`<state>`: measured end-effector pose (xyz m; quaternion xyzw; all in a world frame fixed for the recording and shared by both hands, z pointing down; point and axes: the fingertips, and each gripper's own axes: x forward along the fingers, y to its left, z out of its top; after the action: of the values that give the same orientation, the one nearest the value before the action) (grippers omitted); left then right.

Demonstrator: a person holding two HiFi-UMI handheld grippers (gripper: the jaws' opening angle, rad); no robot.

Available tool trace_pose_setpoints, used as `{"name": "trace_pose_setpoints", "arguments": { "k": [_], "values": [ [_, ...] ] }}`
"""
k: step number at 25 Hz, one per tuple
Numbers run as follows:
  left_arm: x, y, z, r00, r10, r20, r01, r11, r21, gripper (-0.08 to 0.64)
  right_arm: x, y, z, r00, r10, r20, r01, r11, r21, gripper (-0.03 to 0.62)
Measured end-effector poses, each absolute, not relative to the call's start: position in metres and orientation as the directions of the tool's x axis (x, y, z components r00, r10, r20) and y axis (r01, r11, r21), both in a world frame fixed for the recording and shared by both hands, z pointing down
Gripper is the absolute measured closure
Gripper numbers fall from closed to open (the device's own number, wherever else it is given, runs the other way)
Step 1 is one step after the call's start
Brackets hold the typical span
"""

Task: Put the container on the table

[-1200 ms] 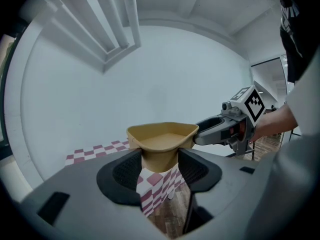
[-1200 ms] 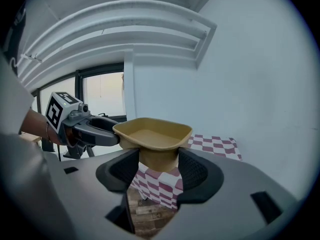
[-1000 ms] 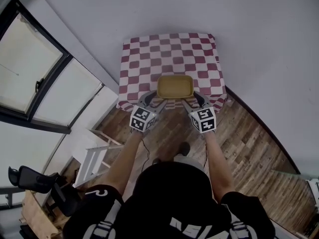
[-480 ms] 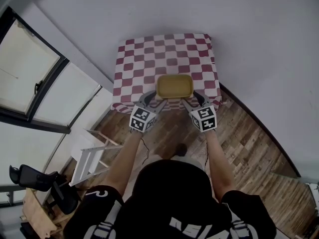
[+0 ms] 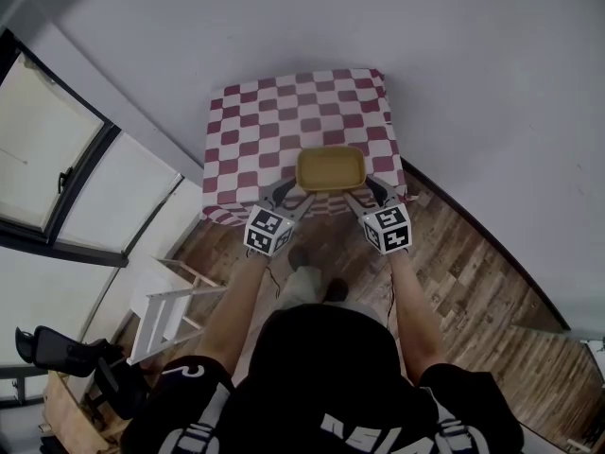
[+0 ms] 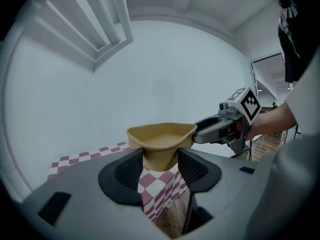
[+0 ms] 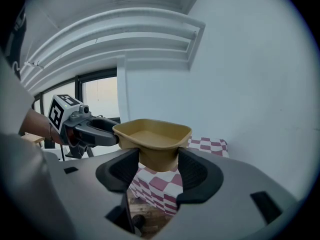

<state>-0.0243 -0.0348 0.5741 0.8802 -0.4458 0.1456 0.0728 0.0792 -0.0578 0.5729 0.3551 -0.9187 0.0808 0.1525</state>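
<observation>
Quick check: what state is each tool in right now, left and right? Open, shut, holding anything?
Left tool: shut on the yellow-tan plastic container, at one corner.
Right tool: shut on the same container, at another corner.

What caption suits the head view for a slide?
A person holds a yellow container between the left gripper and right gripper above the near edge of a checkered table.
</observation>
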Motion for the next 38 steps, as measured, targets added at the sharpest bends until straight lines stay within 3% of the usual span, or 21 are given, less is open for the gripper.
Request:
{"name": "trace_pose_setpoints", "arguments": {
  "k": [15,38],
  "values": [
    [-0.008,-0.073,0.572,0.611,-0.736,0.292,-0.771,-0.637,0.008,0.328,0.096,-0.089,0.572,-0.659,-0.675,0.331,-0.723,0.691,-0.032,0.333],
    [-0.041,-0.154,0.589,0.582,-0.743,0.33,-0.792,-0.61,0.021,0.329,0.063,-0.174,0.593,-0.685,-0.627,0.372,-0.693,0.718,-0.066,0.334]
  ]
}}
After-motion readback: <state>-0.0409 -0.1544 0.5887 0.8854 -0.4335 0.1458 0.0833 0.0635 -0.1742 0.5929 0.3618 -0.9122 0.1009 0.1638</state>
